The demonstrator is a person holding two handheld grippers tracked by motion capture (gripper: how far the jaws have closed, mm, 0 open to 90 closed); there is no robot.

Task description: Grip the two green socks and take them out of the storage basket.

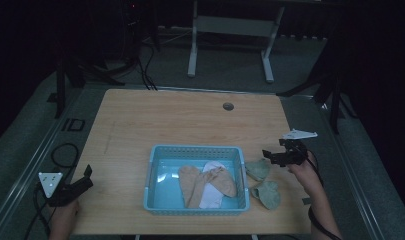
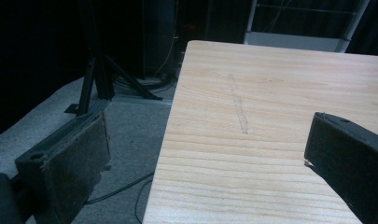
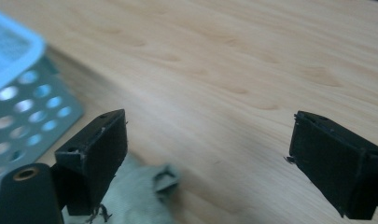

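The right claw, jaws apart, hovers above a green sock lying on the worktop beside the basket; closing too high could miss the thin fabric.

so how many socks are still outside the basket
2 green socks lie on the table right of the blue basket: one by its right wall, under the open right gripper, one nearer the table's front edge. None seems hidden.
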